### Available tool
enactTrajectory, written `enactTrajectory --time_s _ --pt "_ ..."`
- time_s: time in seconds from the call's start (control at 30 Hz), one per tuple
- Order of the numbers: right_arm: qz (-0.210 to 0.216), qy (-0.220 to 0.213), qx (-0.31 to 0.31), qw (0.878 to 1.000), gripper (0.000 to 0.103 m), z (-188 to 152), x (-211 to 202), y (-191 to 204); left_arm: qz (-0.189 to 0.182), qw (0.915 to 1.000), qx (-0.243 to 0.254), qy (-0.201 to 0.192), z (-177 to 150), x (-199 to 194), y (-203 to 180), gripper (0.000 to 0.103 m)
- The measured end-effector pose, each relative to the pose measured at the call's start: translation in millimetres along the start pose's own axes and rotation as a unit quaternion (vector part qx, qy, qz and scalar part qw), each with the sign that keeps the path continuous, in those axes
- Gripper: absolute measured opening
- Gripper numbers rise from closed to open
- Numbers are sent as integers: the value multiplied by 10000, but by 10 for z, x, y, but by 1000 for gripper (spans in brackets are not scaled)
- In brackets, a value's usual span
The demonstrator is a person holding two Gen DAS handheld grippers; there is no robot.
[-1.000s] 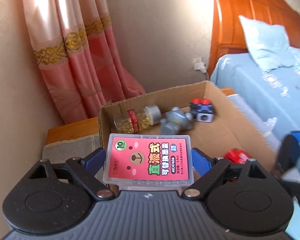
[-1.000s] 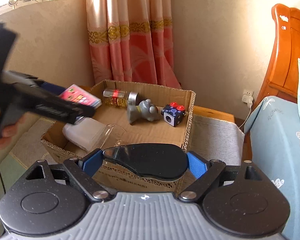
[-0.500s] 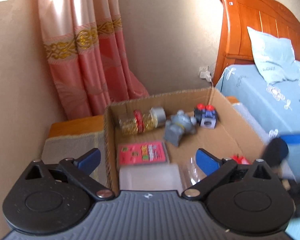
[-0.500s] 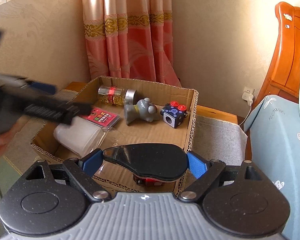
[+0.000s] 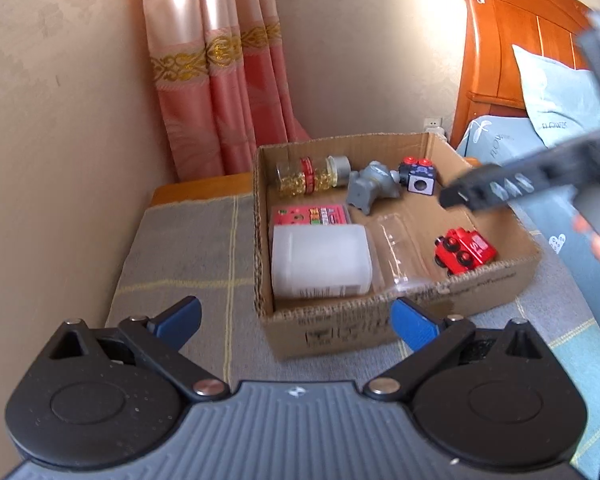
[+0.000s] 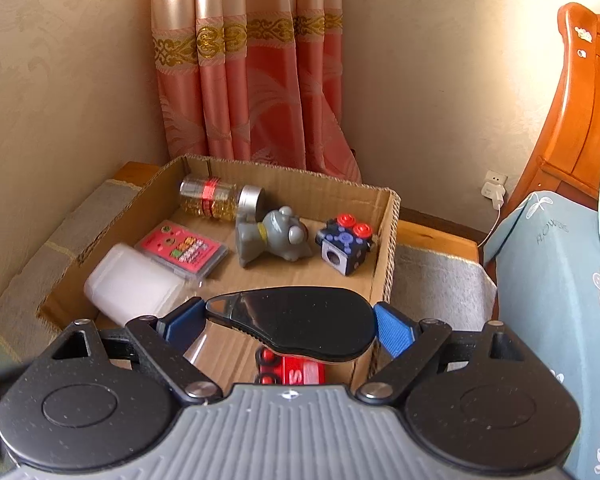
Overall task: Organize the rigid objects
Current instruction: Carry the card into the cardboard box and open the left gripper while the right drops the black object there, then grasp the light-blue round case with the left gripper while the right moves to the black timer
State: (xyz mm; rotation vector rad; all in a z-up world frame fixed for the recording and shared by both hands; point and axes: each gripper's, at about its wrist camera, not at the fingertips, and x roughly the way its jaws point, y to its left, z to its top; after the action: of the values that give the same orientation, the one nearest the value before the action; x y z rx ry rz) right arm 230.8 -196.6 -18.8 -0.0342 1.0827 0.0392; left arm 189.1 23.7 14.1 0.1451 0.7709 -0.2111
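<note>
An open brown cardboard box (image 5: 496,280) stood on a grey woven cloth with thin yellow lines (image 5: 188,248), close to the corner where a pink curtain with a gold band (image 6: 252,92) hung. To the right stood an orange wooden headboard (image 5: 496,44) and a bed under a pale blue flowered cover (image 6: 556,280).

Inside the box, the largest piece was a white translucent plastic jar (image 5: 320,260), lying on its side in the near left corner. Just beyond it lay a flat pink plastic case with printed characters (image 5: 310,216), touching or nearly touching the jar. A clear jar of yellow capsules with a red band and a silver lid (image 5: 312,172) lay on its side along the far wall. Right of it was a grey rubber animal figure (image 5: 370,188) tipped over, then a dark fidget cube with red buttons (image 5: 418,174). A clear crumpled plastic piece (image 5: 396,248) lay between the white jar and a small red toy car with black wheels (image 5: 464,250) at the near right.

The left gripper (image 5: 296,320) hovered in front of the box's near wall, its blue pads spread wide with nothing between them. The right gripper (image 6: 290,330) was clamped on a flat black teardrop-shaped object (image 6: 296,328) over the near right part of the box, hiding much of the red car from its own camera.
</note>
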Motion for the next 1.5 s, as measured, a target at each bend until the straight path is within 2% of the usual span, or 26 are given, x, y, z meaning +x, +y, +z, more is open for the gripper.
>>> enactTrajectory --time_s 0.17,0.27,0.67,0.83,1.03,1.27,1.37,1.5 --pt "-114 20 80 9999 93 198 225 16 58 10000 67 -5 -68 -94 -30 101" --pt "-211 -10 24 9998 103 250 279 45 61 10000 52 -10 -83 -120 -18 101" --pt "-214 -42 -131 9997 103 61 -40 152 52 10000 69 -9 -113 -167 -34 101" --pt "-119 -235 -118 9996 103 -171 -350 170 72 10000 17 6 -132 -158 -8 101" --pt "-181 -168 -179 9995 103 -669 -516 184 37 9999 73 99 -190 -111 -27 101" --pt "-79 398 -263 9988 103 -1210 -311 206 27 9998 74 171 -235 -77 -49 101" --pt "-166 584 -410 9973 103 -1368 -163 271 -28 9998 91 169 -257 -79 -53 101" --pt "-27 596 -266 9979 103 -1464 -101 255 -337 9987 266 272 -349 -42 -107 101"
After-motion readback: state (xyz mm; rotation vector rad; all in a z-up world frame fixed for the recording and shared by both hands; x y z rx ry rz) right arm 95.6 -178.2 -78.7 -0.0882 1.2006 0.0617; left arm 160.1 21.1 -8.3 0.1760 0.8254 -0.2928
